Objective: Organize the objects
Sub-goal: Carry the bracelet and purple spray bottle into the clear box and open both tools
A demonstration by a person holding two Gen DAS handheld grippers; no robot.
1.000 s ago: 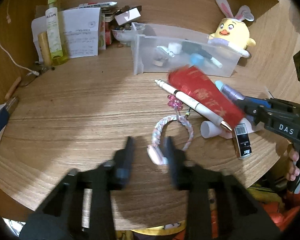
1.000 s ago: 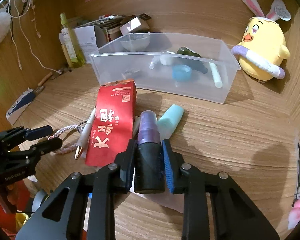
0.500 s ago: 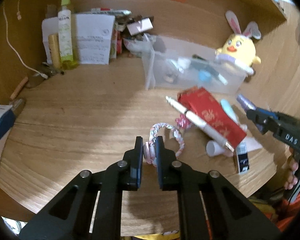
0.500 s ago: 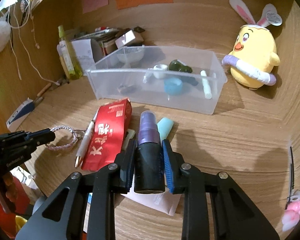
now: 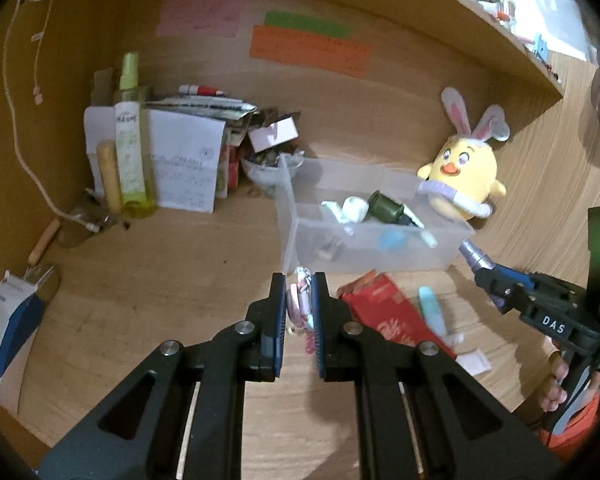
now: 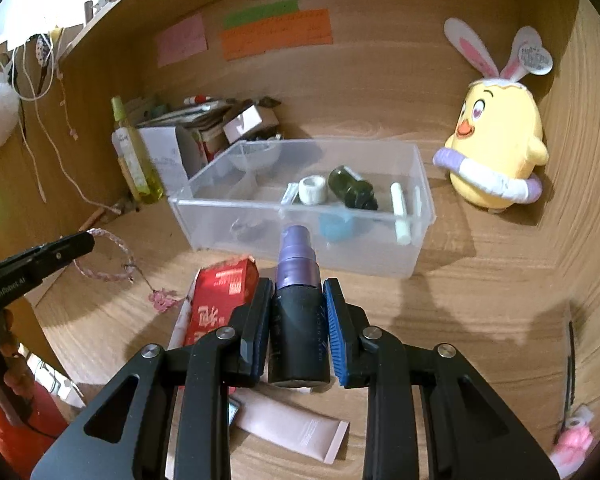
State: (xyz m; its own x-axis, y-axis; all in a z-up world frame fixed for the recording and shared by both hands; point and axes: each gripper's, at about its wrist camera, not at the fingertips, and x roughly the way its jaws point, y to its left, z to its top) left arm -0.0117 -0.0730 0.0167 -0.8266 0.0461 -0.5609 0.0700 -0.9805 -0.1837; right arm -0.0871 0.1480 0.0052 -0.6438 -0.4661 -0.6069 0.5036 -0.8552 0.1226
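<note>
Both grippers now carry their pick clear of the desk

The left gripper, open a second ago, is clenched on the braided bracelet; the right gripper still grasps the purple spray bottle. Both hang short of the clear bin, its near wall ahead, open space above
</note>
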